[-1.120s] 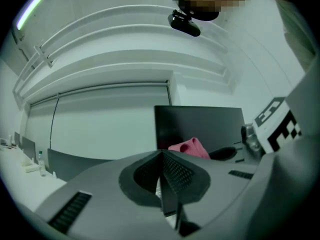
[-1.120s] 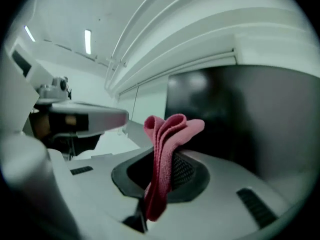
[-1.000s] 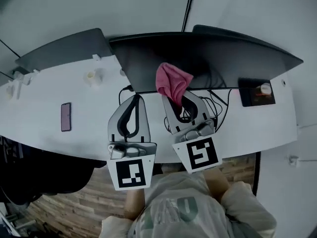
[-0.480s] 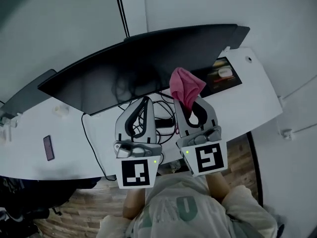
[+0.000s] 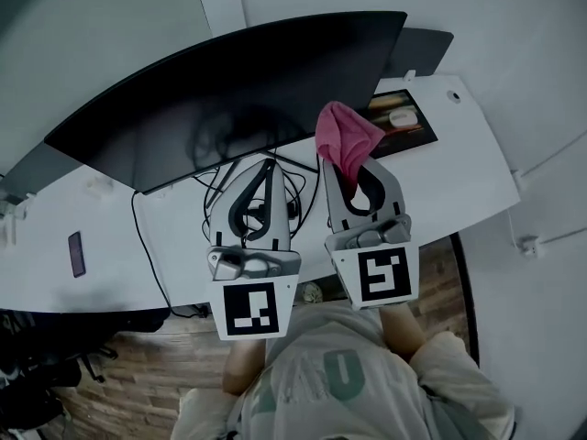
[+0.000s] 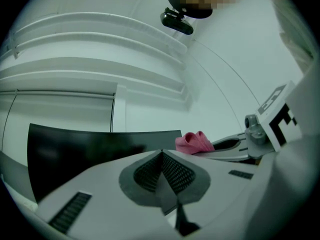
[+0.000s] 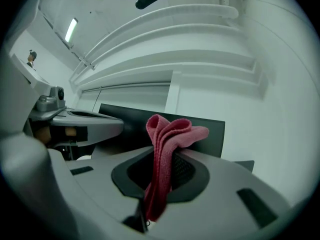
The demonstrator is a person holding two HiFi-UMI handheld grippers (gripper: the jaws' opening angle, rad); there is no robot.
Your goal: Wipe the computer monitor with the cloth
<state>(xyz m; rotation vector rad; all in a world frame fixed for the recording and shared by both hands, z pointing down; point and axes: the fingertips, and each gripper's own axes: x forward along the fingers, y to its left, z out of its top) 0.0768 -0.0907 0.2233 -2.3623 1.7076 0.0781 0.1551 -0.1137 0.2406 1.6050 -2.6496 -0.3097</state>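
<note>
Monitor (image 5: 229,90) at far edge of desk (image 5: 463,159); right gripper (image 5: 351,174) pinches cloth (image 5: 347,138), left gripper (image 5: 266,165) jaws together, empty. Risk: cloth slips from thin pinch under wiping pressure.

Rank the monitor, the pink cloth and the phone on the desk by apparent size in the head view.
1. monitor, by far the largest.
2. pink cloth.
3. phone; the cloth is held up nearer the camera, so this gap may be exaggerated.
</note>
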